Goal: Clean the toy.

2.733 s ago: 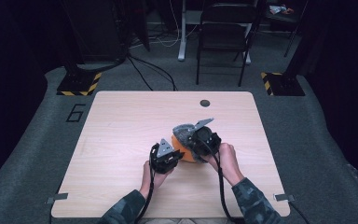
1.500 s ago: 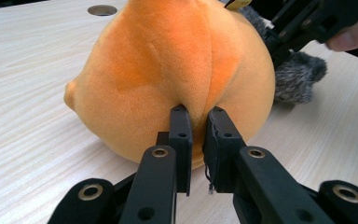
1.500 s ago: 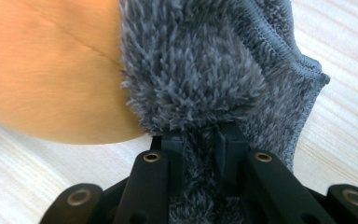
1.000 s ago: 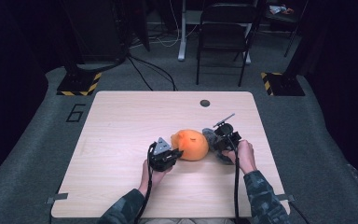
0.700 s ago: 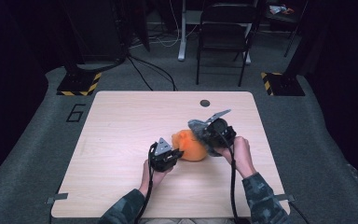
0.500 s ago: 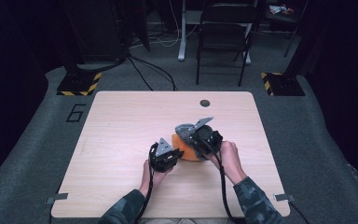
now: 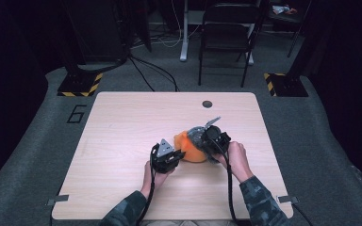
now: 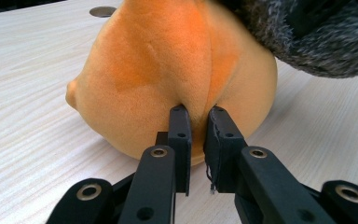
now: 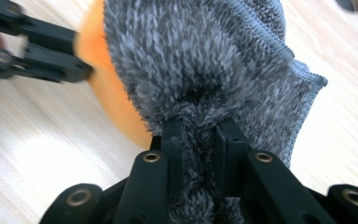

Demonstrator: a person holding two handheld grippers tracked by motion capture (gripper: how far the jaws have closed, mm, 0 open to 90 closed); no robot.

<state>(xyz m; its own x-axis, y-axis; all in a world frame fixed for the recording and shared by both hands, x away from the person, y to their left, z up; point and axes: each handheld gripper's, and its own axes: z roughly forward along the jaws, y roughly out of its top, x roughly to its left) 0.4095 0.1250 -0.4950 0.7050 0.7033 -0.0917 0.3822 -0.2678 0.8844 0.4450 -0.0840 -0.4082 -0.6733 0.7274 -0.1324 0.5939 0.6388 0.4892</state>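
While the orange plush toy (image 7: 191, 149) rests mid-table (image 7: 122, 127) between both claws, the left gripper (image 7: 176, 154) pinches its near side. In the left gripper view, the jaws clench a fold of plush. In the right gripper view, the right gripper (image 9: 200, 133) grasps a grey cloth (image 9: 223, 70) draped over the toy's top; dark room beyond.

An orange plush (image 7: 192, 149), rounded with a small nub at one end, lies on the tabletop (image 7: 122, 132) right of centre. A fuzzy grey cloth (image 9: 223, 70), stitched along its edge, is bunched and draped over the plush's top.
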